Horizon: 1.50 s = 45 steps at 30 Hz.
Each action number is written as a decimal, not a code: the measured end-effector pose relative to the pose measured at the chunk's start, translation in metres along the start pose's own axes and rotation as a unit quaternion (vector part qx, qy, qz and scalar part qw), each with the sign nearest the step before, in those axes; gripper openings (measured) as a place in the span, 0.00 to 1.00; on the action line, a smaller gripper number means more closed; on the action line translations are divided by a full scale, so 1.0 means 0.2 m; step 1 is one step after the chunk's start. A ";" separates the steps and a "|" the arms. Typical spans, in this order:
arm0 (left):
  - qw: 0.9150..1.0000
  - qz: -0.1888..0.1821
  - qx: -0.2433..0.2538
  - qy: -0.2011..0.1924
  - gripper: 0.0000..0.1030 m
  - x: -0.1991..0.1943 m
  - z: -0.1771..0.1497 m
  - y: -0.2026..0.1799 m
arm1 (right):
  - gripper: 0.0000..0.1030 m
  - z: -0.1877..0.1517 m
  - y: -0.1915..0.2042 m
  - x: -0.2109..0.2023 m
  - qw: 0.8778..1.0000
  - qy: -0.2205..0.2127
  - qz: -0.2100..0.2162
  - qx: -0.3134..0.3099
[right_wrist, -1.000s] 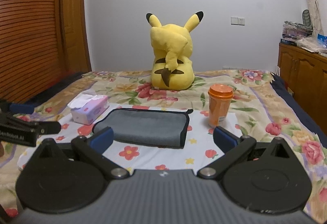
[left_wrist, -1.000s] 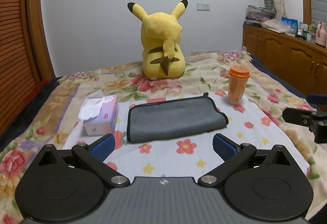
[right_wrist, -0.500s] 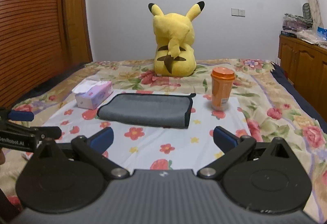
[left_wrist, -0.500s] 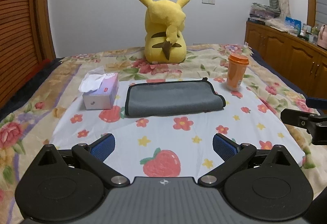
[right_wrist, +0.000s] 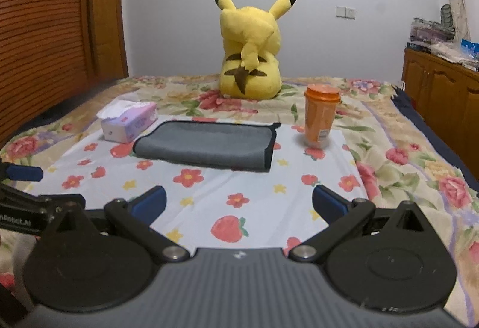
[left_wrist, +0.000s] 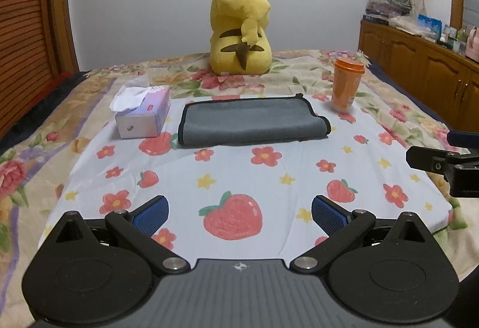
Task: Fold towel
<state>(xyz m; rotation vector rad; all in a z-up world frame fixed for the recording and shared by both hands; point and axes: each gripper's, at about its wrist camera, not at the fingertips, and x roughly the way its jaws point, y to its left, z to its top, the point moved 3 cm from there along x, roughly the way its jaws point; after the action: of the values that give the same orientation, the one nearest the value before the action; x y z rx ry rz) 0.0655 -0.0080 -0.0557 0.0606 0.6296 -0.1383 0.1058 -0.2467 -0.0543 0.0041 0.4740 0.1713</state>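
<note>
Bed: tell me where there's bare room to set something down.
Free: the sheet between the towel and both open grippers, left and right. Crowded: the row of tissue box, towel and orange cup, plush behind.

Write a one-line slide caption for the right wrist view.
Open right gripper faces a folded grey towel lying between tissue box and orange cup.

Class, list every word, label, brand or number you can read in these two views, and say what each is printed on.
"nRobot.AI", cut off at the frame edge: on the left tongs body, seen from the right wrist view.
Orange cup label: too small to read.
Tissue box print: too blurred to read.
Grey towel: no text.
</note>
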 end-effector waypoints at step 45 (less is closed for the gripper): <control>0.993 0.032 -0.003 -0.110 1.00 -0.16 0.06 0.04 | 1.00 0.01 -0.05 -0.06 0.999 -0.044 -0.020 0.015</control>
<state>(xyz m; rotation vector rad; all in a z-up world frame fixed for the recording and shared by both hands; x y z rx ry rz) 0.0477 0.0024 -0.0267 0.0586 0.4072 -0.0789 0.0983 -0.2574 -0.0476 0.0310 0.3879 0.1238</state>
